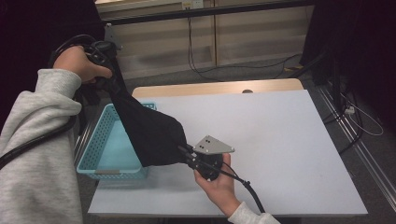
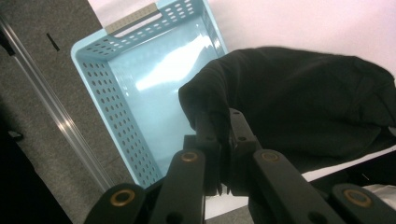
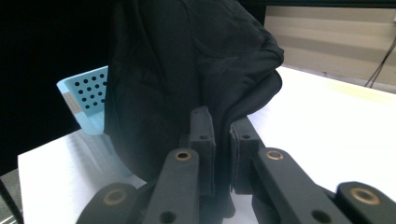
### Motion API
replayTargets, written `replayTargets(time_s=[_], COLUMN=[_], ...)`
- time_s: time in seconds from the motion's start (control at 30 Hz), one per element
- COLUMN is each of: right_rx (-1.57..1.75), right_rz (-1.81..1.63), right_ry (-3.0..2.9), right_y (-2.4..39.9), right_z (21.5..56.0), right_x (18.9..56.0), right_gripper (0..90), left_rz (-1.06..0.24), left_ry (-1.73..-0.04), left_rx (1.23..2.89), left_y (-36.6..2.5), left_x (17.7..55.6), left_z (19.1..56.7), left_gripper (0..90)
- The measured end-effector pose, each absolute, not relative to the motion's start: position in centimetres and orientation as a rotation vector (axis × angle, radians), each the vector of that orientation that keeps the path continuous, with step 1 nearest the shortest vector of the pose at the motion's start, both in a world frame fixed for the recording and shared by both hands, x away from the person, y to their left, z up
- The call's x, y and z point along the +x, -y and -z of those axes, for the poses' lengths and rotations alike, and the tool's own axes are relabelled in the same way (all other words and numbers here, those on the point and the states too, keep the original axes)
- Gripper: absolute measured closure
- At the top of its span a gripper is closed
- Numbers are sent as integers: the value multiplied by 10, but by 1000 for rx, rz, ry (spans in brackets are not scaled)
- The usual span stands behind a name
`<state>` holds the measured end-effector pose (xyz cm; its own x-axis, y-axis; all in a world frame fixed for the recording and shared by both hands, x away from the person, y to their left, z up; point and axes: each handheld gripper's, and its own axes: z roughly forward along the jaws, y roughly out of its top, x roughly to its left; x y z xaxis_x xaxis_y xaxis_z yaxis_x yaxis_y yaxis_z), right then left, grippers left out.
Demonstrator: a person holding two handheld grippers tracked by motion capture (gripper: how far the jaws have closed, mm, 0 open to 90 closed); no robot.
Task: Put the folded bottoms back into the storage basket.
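Black jaws of the left gripper (image 2: 218,135) nearly together, pinched on a fold of the black cloth (image 2: 299,102); raised high beyond the basket's far-left corner in the high view (image 1: 108,70), gripped by a hand in a grey sleeve (image 1: 42,140). Black jaws of the right gripper (image 3: 219,135) likewise almost closed, clamped on the cloth's lower edge; seen from above just to the right of the basket's near corner (image 1: 187,151), grey three-cornered plate (image 1: 213,145) on top, cable (image 1: 247,191) trailing toward the near edge.

Stretched taut between the two grips, the dark garment (image 1: 147,130): matte, softly creased, narrow at the top and bulging wide at the bottom, hanging slantwise over the basket's right rim.

Beneath it, the light-blue perforated basket (image 1: 100,135), smooth glossy floor, pale handle strip on the near wall, standing at the left edge of the white table sheet (image 1: 280,140). Farther beyond the basket, a strip of light wood tabletop (image 1: 215,87), grey carpet, pale wall panels with loose cables (image 1: 196,56), and dark curtains on both sides.
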<state>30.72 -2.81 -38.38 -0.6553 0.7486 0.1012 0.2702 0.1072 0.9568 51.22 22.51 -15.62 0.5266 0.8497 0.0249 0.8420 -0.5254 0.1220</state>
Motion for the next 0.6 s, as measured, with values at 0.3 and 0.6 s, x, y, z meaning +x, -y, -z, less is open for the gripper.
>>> replayTargets(time_s=[0.3, 0.6], right_rx=[966, 934], right_rz=[-1587, -1594], right_ry=[-1989, -2011], right_y=[16, 2], right_z=[379, 377], right_x=[311, 313], right_gripper=[824, 824], left_rz=[-140, -157], left_ry=[-1500, -1521], left_rx=[2637, 2618], left_y=[-239, -255], left_x=[512, 511], left_z=[151, 149], left_gripper=[863, 863])
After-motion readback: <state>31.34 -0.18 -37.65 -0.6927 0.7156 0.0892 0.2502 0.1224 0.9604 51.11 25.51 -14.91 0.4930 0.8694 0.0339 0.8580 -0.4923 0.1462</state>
